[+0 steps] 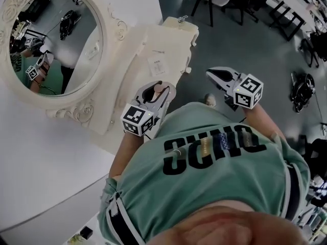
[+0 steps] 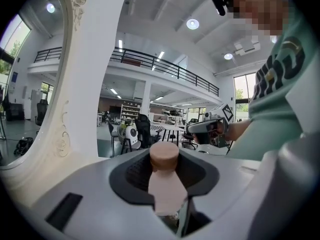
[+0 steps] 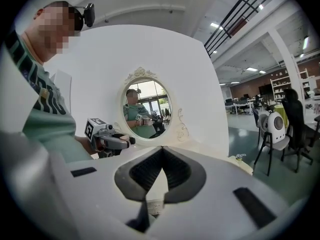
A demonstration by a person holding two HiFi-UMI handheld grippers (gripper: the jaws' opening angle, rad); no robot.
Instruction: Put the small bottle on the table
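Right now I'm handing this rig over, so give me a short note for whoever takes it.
Left gripper: shut on the small bottle, held in the air.
Right gripper: shut, empty, off to the side.
Table: the cream one beside the round mirror, just ahead of the left gripper.
Done: bottle is gripped.
Left: set it on the tabletop, open the jaws, back away.

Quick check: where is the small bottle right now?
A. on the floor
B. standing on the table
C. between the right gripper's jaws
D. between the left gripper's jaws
D: the left gripper view shows the small bottle clamped in the left gripper, while the right gripper is shut on nothing.
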